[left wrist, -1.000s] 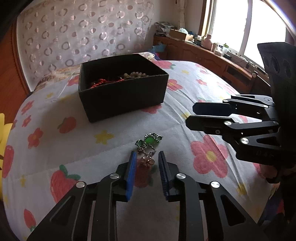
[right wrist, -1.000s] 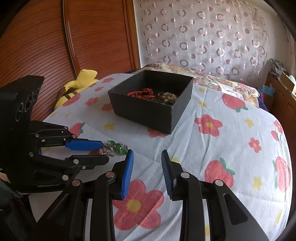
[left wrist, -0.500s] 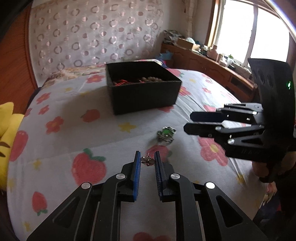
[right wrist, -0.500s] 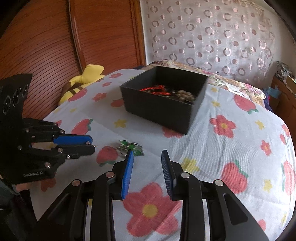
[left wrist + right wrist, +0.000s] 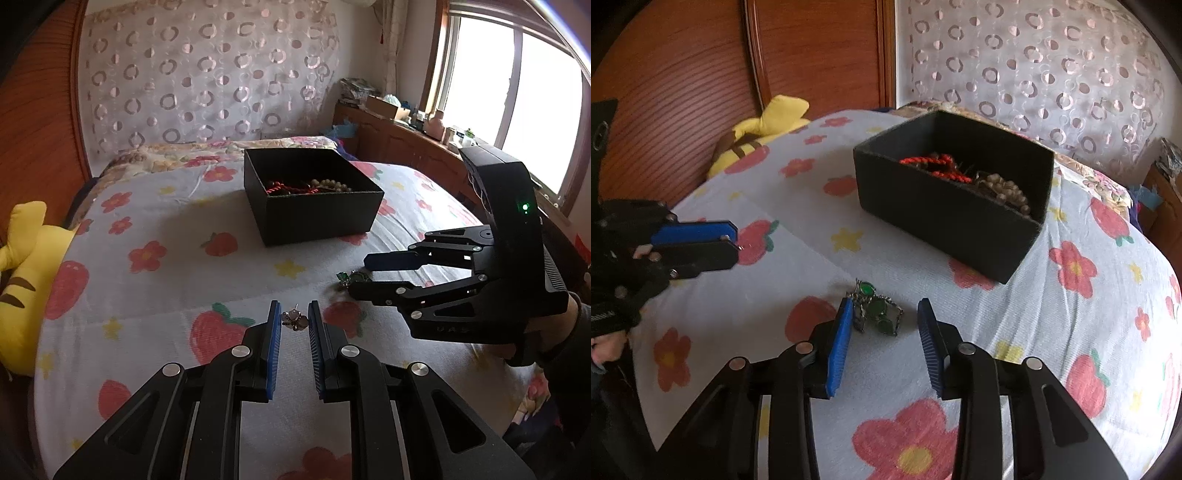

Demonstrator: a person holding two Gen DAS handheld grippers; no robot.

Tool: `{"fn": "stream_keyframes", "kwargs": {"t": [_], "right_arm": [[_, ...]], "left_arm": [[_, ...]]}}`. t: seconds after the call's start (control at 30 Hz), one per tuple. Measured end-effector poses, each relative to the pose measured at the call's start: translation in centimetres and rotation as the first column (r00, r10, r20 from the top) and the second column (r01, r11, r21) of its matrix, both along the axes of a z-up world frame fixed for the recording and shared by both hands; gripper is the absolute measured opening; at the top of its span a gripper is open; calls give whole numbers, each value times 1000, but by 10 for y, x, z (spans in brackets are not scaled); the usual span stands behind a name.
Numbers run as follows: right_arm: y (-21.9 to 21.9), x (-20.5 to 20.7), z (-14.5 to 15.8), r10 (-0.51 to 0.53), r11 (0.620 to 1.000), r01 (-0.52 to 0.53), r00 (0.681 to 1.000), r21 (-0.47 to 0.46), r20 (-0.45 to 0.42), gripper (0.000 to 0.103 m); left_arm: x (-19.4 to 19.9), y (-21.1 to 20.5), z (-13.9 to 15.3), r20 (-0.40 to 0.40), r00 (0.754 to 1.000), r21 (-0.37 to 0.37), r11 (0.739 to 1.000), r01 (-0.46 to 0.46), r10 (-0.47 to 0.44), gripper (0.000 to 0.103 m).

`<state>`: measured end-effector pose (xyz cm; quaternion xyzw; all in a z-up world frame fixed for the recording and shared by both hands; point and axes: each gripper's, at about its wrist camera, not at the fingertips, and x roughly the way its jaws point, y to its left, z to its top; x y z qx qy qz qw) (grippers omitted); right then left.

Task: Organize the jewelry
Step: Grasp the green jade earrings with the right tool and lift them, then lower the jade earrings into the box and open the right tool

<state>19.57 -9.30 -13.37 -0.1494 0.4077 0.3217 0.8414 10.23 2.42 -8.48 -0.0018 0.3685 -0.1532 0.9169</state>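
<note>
Left wrist view: your left hand-held gripper (image 5: 293, 319) is clamped on a small pinkish earring (image 5: 294, 319), held clear above the bedspread (image 5: 155, 236), pads close together with the piece pinched near their tips. You carry it tilted downward, aimed toward the black box (image 5: 314, 206), which stands well ahead on the bed.

Progress, as far as visible: the box already holds a red cord piece (image 5: 932, 162) and a string of pale beads (image 5: 1004, 190). So part of the sorting is done. Left to do, by my reading: the earring in your left grip goes in, then the green-stone jewelry (image 5: 877, 312), which lies on the bedspread short of the box.

Right wrist view: your right hand-held gripper (image 5: 884, 334) is angled steeply down over that green piece. Its jaws stand apart and have just been opening wider. The green-stone jewelry lies between the fingertips, close against the left pad, not gripped. From the left view the same gripper reaches in from the right, one finger above the other, the green piece at its tips, your hand on the handle at frame edge.

Whether the right pads touch the bedspread, I cannot tell.

Yellow plush toy (image 5: 26, 254) sits at the bed's far left, not involved.
</note>
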Motion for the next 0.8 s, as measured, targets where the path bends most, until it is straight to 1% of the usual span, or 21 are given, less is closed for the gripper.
{"fn": "stream_keyframes", "kwargs": {"t": [0.17,0.2,0.23,0.27,0.3,0.37,0.53,0.8], "right_arm": [[4,-3,-1,18,999,-18,1000,-29,19,40],[4,-3,-1,22,999,-22,1000,-28,19,36],[4,-4,-1,34,999,-34,999,-21,14,27],[5,-5,-1,43,999,-42,999,-21,16,21],[5,-7,0,50,998,-49,999,-25,18,17],[6,-9,0,60,998,-59,998,-26,20,13],[3,-15,7,67,998,-67,997,-12,45,13],[-7,-15,36,38,999,-41,993,27,110,13]], "left_arm": [[0,0,0,1,1000,-1,1000,0,0,14],[0,0,1,2,1000,-1,1000,0,0,14],[-1,0,2,3,1000,0,1000,1,-1,14],[-1,0,2,3,1000,-1,1000,1,-1,14],[-1,-1,2,4,1000,0,1000,1,-1,14],[-1,-2,4,6,1000,2,1000,0,0,14],[0,-3,7,14,1000,2,1000,-3,3,14],[9,-4,16,34,999,10,1000,-6,5,14]]}}
